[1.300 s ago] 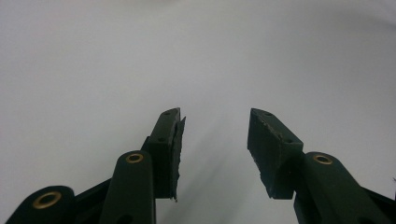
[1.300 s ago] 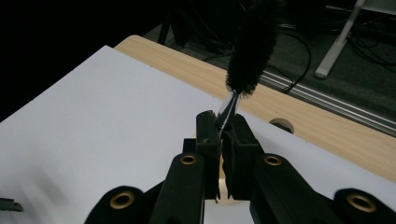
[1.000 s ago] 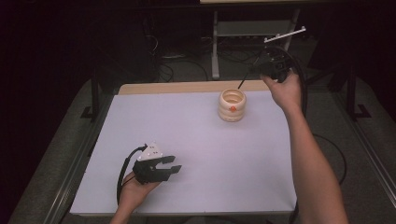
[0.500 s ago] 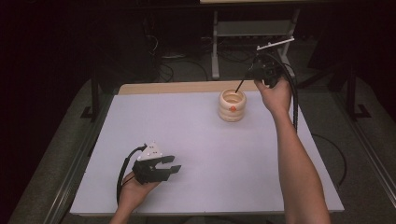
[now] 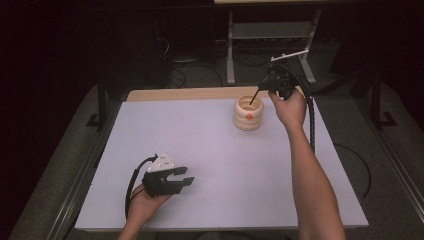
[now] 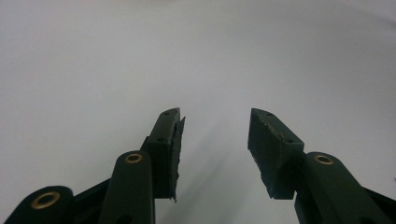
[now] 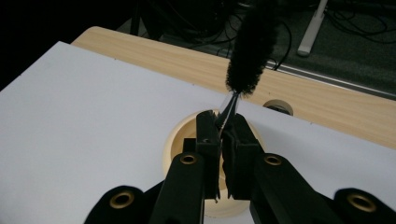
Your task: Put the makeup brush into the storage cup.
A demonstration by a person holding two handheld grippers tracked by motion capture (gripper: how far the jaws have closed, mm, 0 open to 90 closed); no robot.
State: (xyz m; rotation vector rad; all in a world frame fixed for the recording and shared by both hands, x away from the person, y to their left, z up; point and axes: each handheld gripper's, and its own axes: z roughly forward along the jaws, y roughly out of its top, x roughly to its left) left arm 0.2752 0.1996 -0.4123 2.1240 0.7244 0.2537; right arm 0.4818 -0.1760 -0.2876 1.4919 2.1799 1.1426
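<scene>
Lowered since the earlier frame, the right gripper (image 5: 265,85) is clamped on a black brush (image 7: 250,46) above the cup (image 5: 248,113) near the tabletop's (image 5: 210,135) far edge; the left gripper (image 5: 185,175), jaws spread, is held over bare tabletop by the near edge.

No writing, number or brand can be read anywhere in these views. The one mark is a small orange spot on the side of the pale ringed cup (image 5: 248,114), too small to make out

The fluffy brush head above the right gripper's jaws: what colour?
Black; the fluffy black brush head shows best in the right gripper view, over the round wooden pot.
</scene>
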